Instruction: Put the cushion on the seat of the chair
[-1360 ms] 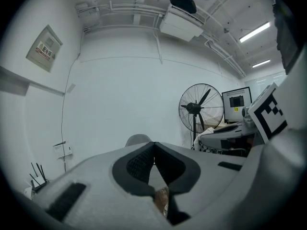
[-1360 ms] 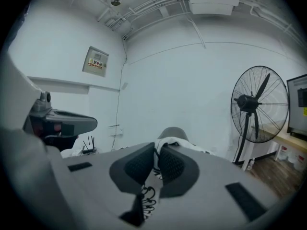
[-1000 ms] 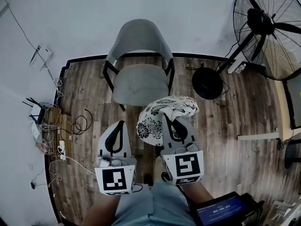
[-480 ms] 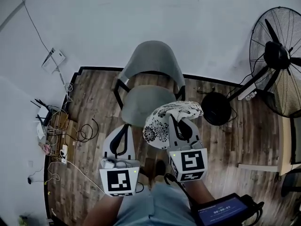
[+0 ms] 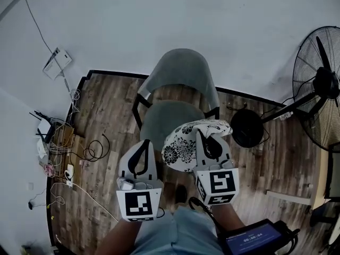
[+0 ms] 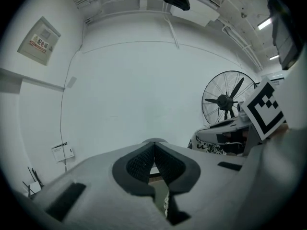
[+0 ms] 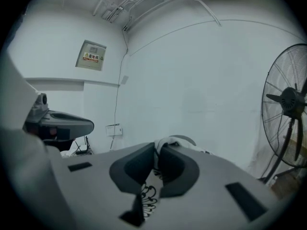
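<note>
- Step in hand: the carry. The right gripper [image 5: 208, 142] had its jaws pinched on 1 edge of the floral cushion [image 5: 183, 145], held in the air at the front of the chair [image 5: 180, 70].
- The left gripper [image 5: 142, 149] had its jaws pressed together on nothing, just beside the cushion.
- Next move, by my read: go forward over the seat [image 5: 159, 120], lower, lay it flat, release.
- The cushion was soft printed fabric, drooping from the pinch. The chair was grey with a curved shell back, a rounded seat and dark legs.

Can see only the left part of the chair seat [image 5: 159, 118]; cannot see the part behind the cushion [image 5: 186, 142] at the right tongs [image 5: 202, 134]. Cannot see the whole fan [image 5: 321, 105], right of these tongs, cut by the picture edge. Cannot read the wall sign [image 7: 91, 55], up and left of them.
</note>
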Available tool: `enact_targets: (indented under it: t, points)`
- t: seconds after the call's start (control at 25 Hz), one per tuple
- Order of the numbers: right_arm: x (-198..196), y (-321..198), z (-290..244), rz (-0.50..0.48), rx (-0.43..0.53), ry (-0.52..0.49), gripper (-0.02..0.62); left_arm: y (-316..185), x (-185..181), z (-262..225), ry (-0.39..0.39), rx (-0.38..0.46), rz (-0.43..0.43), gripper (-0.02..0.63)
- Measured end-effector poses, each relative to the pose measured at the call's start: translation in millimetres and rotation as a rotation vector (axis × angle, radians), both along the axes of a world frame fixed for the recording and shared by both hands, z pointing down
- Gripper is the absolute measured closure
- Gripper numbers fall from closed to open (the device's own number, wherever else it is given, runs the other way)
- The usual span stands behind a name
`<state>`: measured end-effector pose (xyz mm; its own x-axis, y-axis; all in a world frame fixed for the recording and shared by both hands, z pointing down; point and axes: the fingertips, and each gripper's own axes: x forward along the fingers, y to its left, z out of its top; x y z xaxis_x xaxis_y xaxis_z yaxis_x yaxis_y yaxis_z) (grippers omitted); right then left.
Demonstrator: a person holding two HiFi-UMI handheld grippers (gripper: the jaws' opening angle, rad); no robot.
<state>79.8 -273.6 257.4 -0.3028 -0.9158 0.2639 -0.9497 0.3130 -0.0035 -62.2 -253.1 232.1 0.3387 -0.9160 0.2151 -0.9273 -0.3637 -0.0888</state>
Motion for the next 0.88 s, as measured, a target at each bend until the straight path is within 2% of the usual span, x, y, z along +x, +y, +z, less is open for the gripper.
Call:
enact_targets:
  t: [0.24,0.44,0.88]
  points:
    - [-26,-68,7,0.043,-0.016,0.040,0.578,-80,-28,8,0.014,-0.017,0.046,0.603]
    - [-46,-114,6,0.080,-0.016,0.075,0.578,-127,-54,13,0.029,-0.028,0.076,0.603]
    - [-83,-173,-3,0.081,0.001,0.094,0.578,-177,-96,9,0.042,-0.037,0.067,0.603]
